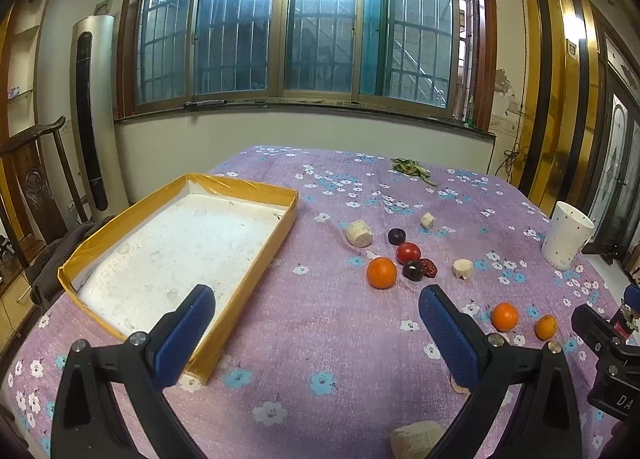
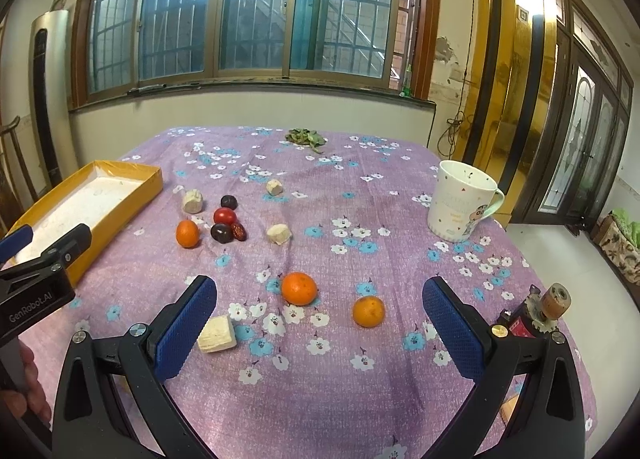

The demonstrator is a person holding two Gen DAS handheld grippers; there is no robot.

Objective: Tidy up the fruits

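Note:
Fruit lies loose on a purple flowered tablecloth (image 1: 328, 331). A cluster holds an orange (image 1: 381, 272), a red tomato (image 1: 408, 252), two dark plums (image 1: 413, 270) and a red date (image 1: 429, 268). Pale banana chunks (image 1: 359, 233) lie around it. Two more oranges (image 2: 299, 288) (image 2: 368, 311) sit just ahead of my right gripper (image 2: 320, 311), which is open and empty. My left gripper (image 1: 316, 311) is also open and empty, beside the yellow-walled tray (image 1: 256, 255) whose white floor holds nothing.
A white mug (image 2: 460, 199) stands at the right of the table. Green leaves (image 2: 306, 137) lie at the far edge. A small spool-like object (image 2: 540, 313) sits near the right edge. A wooden chair (image 1: 36, 187) stands left of the table.

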